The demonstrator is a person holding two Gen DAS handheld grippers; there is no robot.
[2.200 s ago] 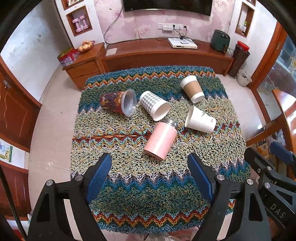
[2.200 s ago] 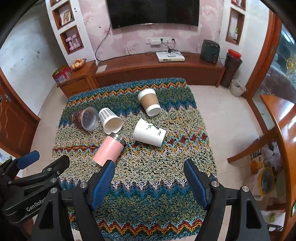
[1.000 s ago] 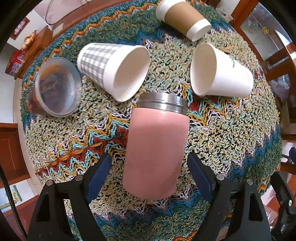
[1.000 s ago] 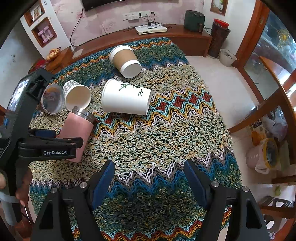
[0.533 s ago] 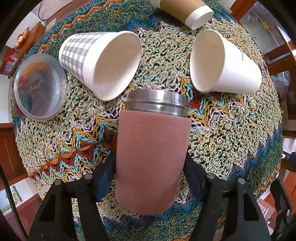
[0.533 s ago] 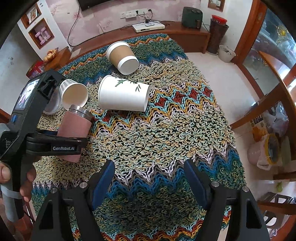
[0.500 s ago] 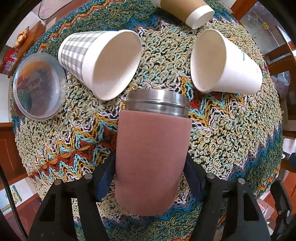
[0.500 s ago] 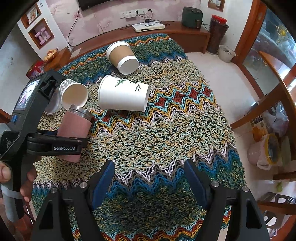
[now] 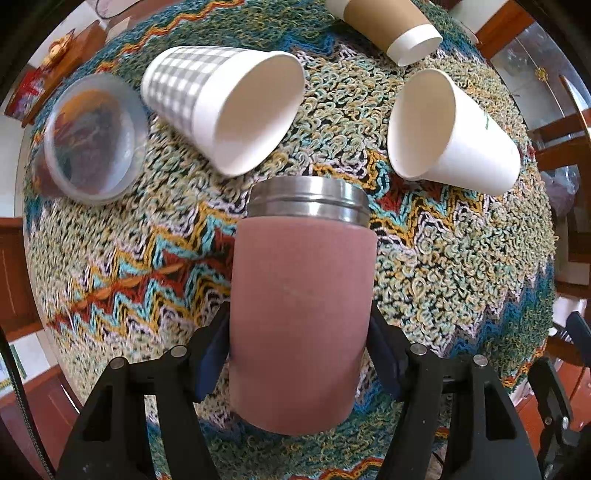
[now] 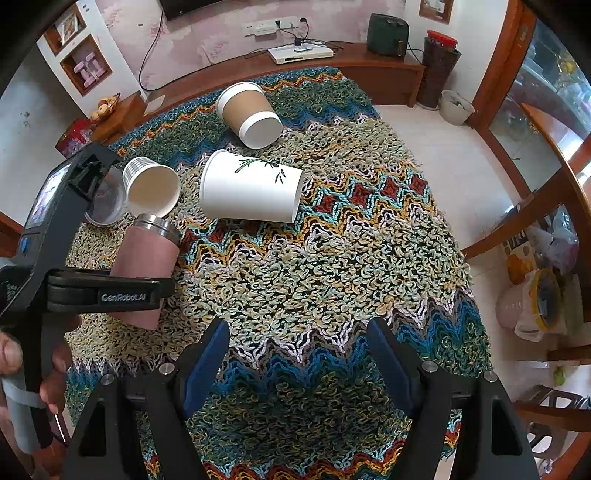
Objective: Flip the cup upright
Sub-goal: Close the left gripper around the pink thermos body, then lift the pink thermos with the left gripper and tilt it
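Pink tumbler [image 9: 299, 317] with a steel rim lies on its side on the tabletop, mouth pointing away, clamped across its lower body by the left gripper [image 9: 297, 354]; both blue pads press the pink sleeve. Looks rigid and heavier than paper, matte sleeve probably grippy, steel band likely slicker, so mid-body hold seems right. Ahead of it, all tipped over: checked paper cup [image 9: 225, 107], white paper cup [image 9: 450, 133], brown-sleeved cup [image 9: 384, 26], clear plastic cup [image 9: 88, 147]. Those look light and crushable. Shaggy zigzag cloth [image 9: 461, 258] covers the tabletop; soft looped pile, an upright base may wobble on it.

Right wrist view: right gripper [image 10: 295, 358] hovers above the near edge of the cloth, jaws wide apart, holding nothing. Left gripper body sits at the left with the tumbler in it, the holder's hand [image 10: 22, 369] below. White cup with bamboo print sits just beyond the tumbler, not touching. Room: wooden TV bench [image 10: 258, 70] behind, pink wallpaper, tiled floor [image 10: 461, 155], wooden chair at right.
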